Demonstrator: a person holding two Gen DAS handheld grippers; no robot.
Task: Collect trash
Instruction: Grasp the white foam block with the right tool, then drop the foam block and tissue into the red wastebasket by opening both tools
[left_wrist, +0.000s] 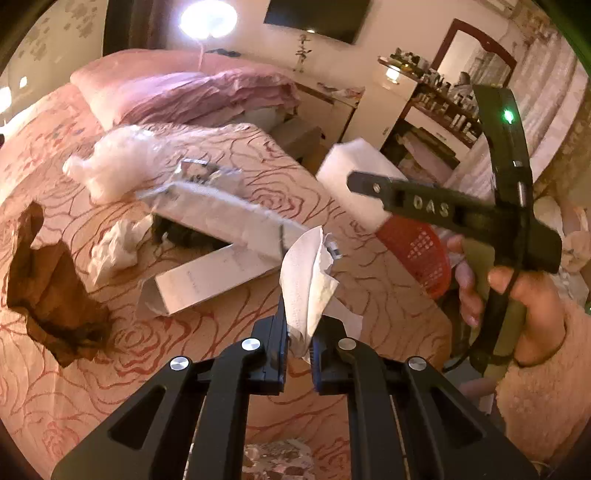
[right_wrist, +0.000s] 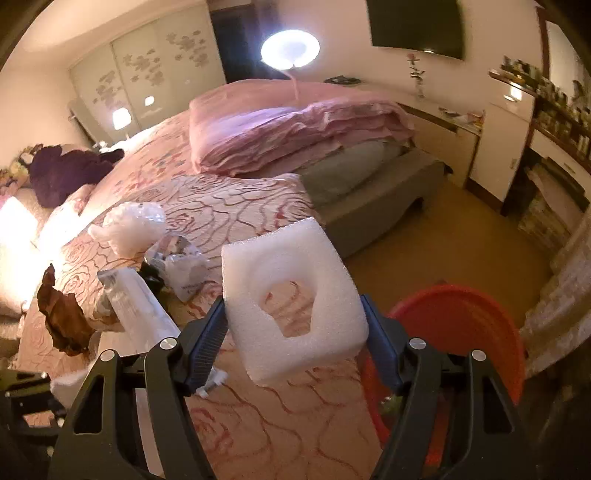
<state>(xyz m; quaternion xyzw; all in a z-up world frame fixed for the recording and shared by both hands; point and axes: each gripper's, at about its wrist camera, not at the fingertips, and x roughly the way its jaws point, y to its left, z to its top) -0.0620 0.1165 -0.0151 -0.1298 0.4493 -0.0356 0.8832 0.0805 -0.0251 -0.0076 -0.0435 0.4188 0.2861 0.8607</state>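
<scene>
My left gripper (left_wrist: 299, 332) is shut on a crumpled white paper (left_wrist: 308, 280) and holds it above the bed. My right gripper (right_wrist: 295, 328) is shut on a white foam block (right_wrist: 291, 295) with a hole through it, held above the bed's edge; it also shows in the left wrist view (left_wrist: 354, 173). A red basket (right_wrist: 465, 325) stands on the floor just right of the foam, and shows in the left wrist view (left_wrist: 417, 251). On the bed lie long white boxes (left_wrist: 214, 273), a white plastic bag (left_wrist: 114, 162), brown paper (left_wrist: 48, 288) and a crumpled tissue (left_wrist: 114, 247).
The bed has a pink rose-patterned cover (right_wrist: 229, 206) and a folded pink quilt (right_wrist: 288, 125) at the far end. A foil packet (right_wrist: 177, 254) lies among the trash. A white cabinet (right_wrist: 502, 147) and a cluttered shelf (right_wrist: 561, 107) stand at the right wall.
</scene>
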